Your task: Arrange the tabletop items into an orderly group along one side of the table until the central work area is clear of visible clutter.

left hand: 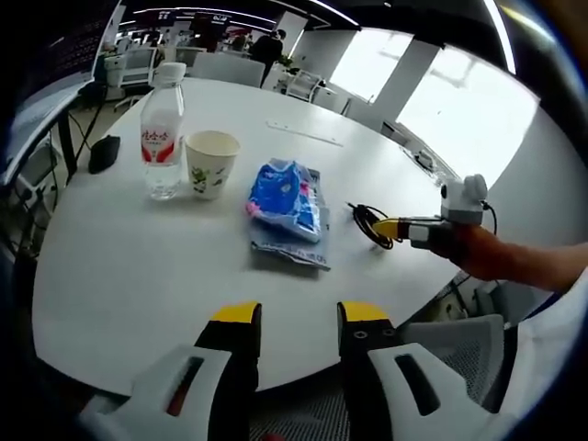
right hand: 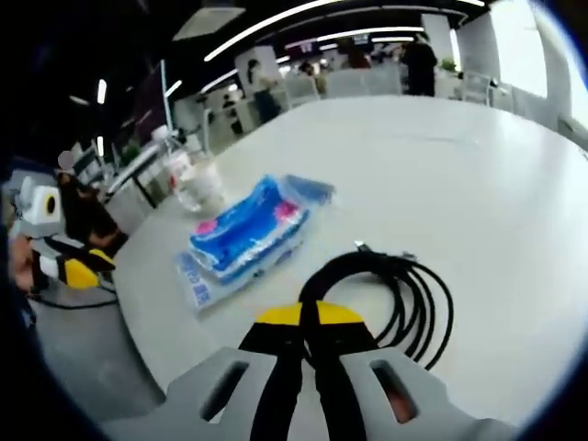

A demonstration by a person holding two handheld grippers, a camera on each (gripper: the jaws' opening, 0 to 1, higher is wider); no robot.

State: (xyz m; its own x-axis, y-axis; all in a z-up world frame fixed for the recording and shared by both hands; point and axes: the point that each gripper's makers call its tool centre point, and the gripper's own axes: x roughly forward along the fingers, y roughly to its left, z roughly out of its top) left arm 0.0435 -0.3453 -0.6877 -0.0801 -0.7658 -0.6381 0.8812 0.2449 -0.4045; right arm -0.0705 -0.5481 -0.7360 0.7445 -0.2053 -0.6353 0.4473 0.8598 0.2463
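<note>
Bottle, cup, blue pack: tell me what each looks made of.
Bottle: clear glossy plastic, apparently; you see through it, and it has a white cap.
Cup: looks like matte paper, cream with a small print.
Blue pack: thin shiny plastic film, judging by its wrinkles and glare.

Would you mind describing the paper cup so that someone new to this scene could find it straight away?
Start at the big round white table in the left gripper view. The clear water bottle with a red label stands on it; the paper cup stands right beside the bottle, between it and the blue tissue pack. It is the only open-topped, cream-coloured container, printed with small green motifs.
</note>
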